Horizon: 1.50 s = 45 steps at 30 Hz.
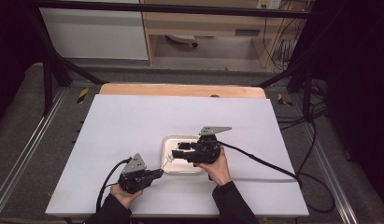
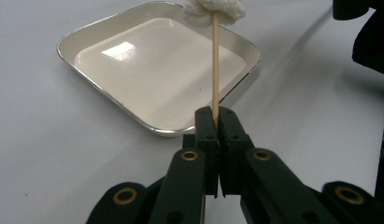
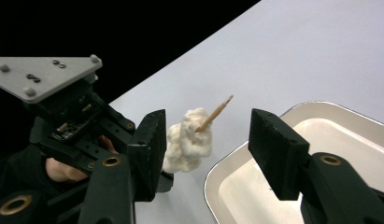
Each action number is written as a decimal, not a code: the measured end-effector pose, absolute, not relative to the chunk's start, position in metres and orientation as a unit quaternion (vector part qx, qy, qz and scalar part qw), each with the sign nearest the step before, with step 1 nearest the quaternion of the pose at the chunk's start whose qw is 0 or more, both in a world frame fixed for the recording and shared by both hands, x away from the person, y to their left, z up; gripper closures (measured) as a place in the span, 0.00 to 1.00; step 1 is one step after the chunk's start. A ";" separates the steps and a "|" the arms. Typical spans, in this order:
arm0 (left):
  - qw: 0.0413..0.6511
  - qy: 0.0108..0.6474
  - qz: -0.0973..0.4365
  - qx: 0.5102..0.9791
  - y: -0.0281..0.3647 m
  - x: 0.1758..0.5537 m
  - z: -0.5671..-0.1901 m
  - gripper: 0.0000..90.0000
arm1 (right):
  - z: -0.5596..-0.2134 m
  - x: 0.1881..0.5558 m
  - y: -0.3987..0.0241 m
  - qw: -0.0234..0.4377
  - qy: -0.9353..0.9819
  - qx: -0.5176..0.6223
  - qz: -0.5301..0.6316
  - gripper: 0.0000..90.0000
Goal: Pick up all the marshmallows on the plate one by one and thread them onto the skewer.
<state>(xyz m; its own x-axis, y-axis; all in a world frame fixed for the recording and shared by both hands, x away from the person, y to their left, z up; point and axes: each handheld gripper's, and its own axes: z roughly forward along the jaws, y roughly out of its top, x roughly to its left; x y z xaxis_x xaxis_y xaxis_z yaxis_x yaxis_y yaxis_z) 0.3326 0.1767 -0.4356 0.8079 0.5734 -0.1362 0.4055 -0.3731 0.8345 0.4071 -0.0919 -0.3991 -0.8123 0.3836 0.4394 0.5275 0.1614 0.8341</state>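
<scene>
A white table stands on grey floor before wooden shelving.

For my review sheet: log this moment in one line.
left gripper: shut on thin wooden skewer | white fluffy lump: skewered | right gripper: open around it

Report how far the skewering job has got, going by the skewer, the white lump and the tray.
Done: the white spongy lump is already speared on the wooden skewer, whose tip pokes out past it.

In hand: the left gripper is shut on the skewer's lower end, holding it over the white tray's rim. The right gripper is open, its jaws either side of the lump, not pressing it.

Left: probably laying the skewer in the tray, which holds nothing.
</scene>
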 end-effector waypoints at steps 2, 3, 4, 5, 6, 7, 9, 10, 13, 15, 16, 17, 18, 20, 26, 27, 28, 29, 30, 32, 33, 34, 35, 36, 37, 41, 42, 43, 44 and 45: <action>0.476 0.301 0.087 0.822 0.178 0.333 -0.436 0.98 | -0.398 0.406 -0.093 0.052 -0.761 -0.299 -0.573 0.46; 0.476 0.302 0.088 0.822 0.179 0.333 -0.435 0.98 | -0.397 0.406 -0.094 0.047 -0.764 -0.300 -0.570 0.44; 0.475 0.302 0.088 0.822 0.179 0.333 -0.435 0.98 | -0.397 0.406 -0.094 0.039 -0.767 -0.300 -0.566 0.41; 0.474 0.303 0.088 0.822 0.179 0.333 -0.435 0.98 | -0.396 0.405 -0.095 0.031 -0.769 -0.300 -0.564 0.38; 0.474 0.303 0.088 0.822 0.179 0.333 -0.435 0.98 | -0.396 0.405 -0.096 0.026 -0.770 -0.302 -0.561 0.36; 0.474 0.303 0.087 0.822 0.179 0.333 -0.435 0.98 | -0.396 0.404 -0.096 0.020 -0.773 -0.301 -0.558 0.34; 0.475 0.303 0.087 0.822 0.179 0.333 -0.435 0.98 | -0.395 0.403 -0.098 0.011 -0.778 -0.306 -0.549 0.29; 0.475 0.304 0.087 0.821 0.179 0.333 -0.435 0.98 | -0.395 0.402 -0.098 0.005 -0.781 -0.305 -0.545 0.27; 0.467 0.313 0.093 0.822 0.180 0.333 -0.434 0.98 | -0.395 0.401 -0.101 -0.018 -0.793 -0.302 -0.528 0.19; 0.467 0.314 0.094 0.822 0.181 0.333 -0.434 0.98 | -0.396 0.399 -0.103 -0.028 -0.797 -0.303 -0.522 0.14; 0.466 0.314 0.093 0.822 0.181 0.333 -0.434 0.98 | -0.397 0.399 -0.105 -0.032 -0.798 -0.303 -0.520 0.12; 0.466 0.313 0.094 0.822 0.181 0.333 -0.434 0.98 | -0.398 0.399 -0.107 -0.034 -0.797 -0.307 -0.519 0.11; 0.465 0.313 0.094 0.823 0.181 0.333 -0.434 0.98 | -0.399 0.398 -0.109 -0.038 -0.798 -0.310 -0.516 0.10; 0.466 0.314 0.094 0.822 0.181 0.333 -0.433 0.98 | -0.402 0.398 -0.116 -0.042 -0.800 -0.315 -0.509 0.07; 0.464 0.316 0.096 0.822 0.180 0.333 -0.433 0.98 | -0.412 0.395 -0.140 -0.054 -0.805 -0.327 -0.492 0.03; 0.462 0.316 0.095 0.823 0.180 0.333 -0.433 0.98 | -0.415 0.394 -0.144 -0.059 -0.806 -0.329 -0.488 0.02; 0.462 0.317 0.095 0.823 0.180 0.333 -0.433 0.98 | -0.417 0.394 -0.149 -0.062 -0.808 -0.330 -0.484 0.01; 0.462 0.317 0.094 0.823 0.180 0.333 -0.433 0.98 | -0.419 0.393 -0.154 -0.065 -0.808 -0.332 -0.482 0.01; 0.462 0.317 0.094 0.823 0.179 0.333 -0.433 0.98 | -0.420 0.392 -0.158 -0.070 -0.810 -0.333 -0.479 0.01; 0.461 0.319 0.094 0.823 0.179 0.334 -0.432 0.98 | -0.424 0.390 -0.166 -0.075 -0.812 -0.336 -0.471 0.01; 0.460 0.319 0.093 0.823 0.180 0.334 -0.432 0.98 | -0.425 0.389 -0.170 -0.078 -0.812 -0.337 -0.470 0.01; 0.461 0.321 0.092 0.822 0.180 0.334 -0.431 0.98 | -0.427 0.388 -0.174 -0.081 -0.811 -0.340 -0.470 0.01; 0.461 0.321 0.092 0.822 0.180 0.335 -0.430 0.98 | -0.428 0.387 -0.179 -0.085 -0.813 -0.341 -0.464 0.01; 0.461 0.323 0.092 0.822 0.180 0.335 -0.429 0.98 | -0.429 0.386 -0.183 -0.087 -0.814 -0.342 -0.462 0.01; 0.461 0.325 0.092 0.821 0.181 0.335 -0.428 0.98 | -0.430 0.385 -0.187 -0.090 -0.814 -0.345 -0.460 0.01; 0.461 0.331 0.091 0.818 0.180 0.337 -0.424 0.98 | -0.435 0.381 -0.204 -0.110 -0.813 -0.356 -0.447 0.01; 0.462 0.332 0.091 0.818 0.180 0.338 -0.423 0.98 | -0.436 0.379 -0.208 -0.111 -0.813 -0.360 -0.444 0.01; 0.460 0.331 0.092 0.819 0.179 0.338 -0.422 0.98 | -0.438 0.378 -0.211 -0.115 -0.814 -0.361 -0.441 0.01; 0.458 0.331 0.093 0.820 0.179 0.339 -0.421 0.98 | -0.439 0.377 -0.214 -0.119 -0.815 -0.362 -0.436 0.01; 0.457 0.332 0.093 0.820 0.178 0.340 -0.420 0.98 | -0.441 0.377 -0.216 -0.124 -0.818 -0.359 -0.432 0.01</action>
<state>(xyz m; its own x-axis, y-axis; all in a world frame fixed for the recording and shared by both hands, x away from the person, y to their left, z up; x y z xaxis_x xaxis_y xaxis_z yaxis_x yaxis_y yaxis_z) 0.3397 0.1780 -0.4204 0.7624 0.6295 -0.1497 0.4587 -0.3626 0.8113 0.3766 -0.2163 -0.4407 -0.7114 0.6944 0.1081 0.4806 0.3685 0.7957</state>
